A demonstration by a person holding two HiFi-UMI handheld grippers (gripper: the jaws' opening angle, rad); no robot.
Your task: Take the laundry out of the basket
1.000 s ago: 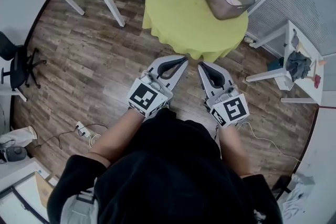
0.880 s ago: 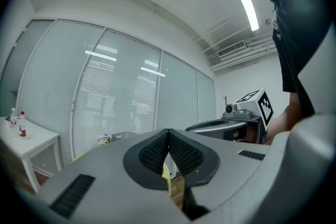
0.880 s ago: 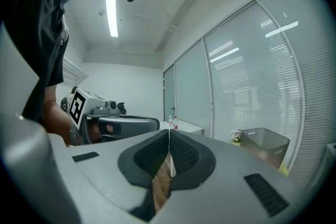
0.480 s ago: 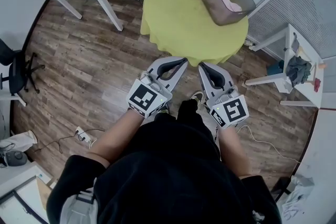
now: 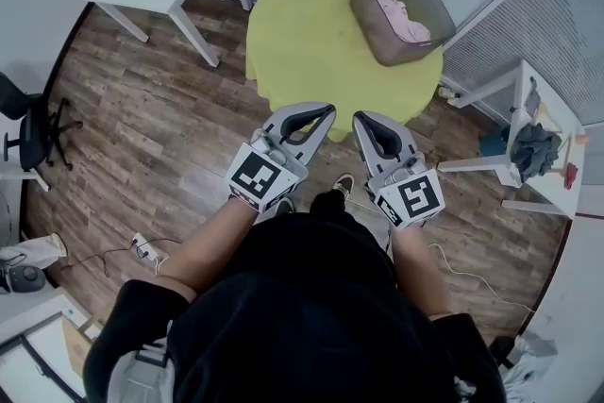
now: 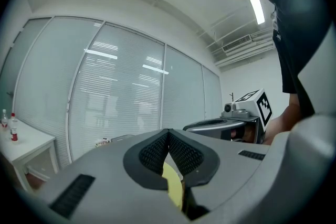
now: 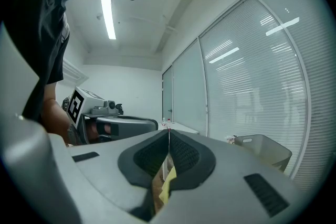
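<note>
Head view: a grey rectangular plastic basket (image 5: 427, 1) sits at the far right edge of the round, yellow-clothed bench (image 5: 302, 42). Its long axis runs away from the grippers, and soft, crumpled pink laundry (image 5: 396, 8) lies inside. Left gripper (image 5: 327, 109) and right gripper (image 5: 360, 119) fingers are pressed together, empty.

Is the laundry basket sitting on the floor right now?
No, the gray basket stands on the round yellow-covered table, with pink laundry inside it.

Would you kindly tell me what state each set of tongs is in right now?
Left tongs: closed, holding nothing.
Right tongs: closed, holding nothing.
</note>
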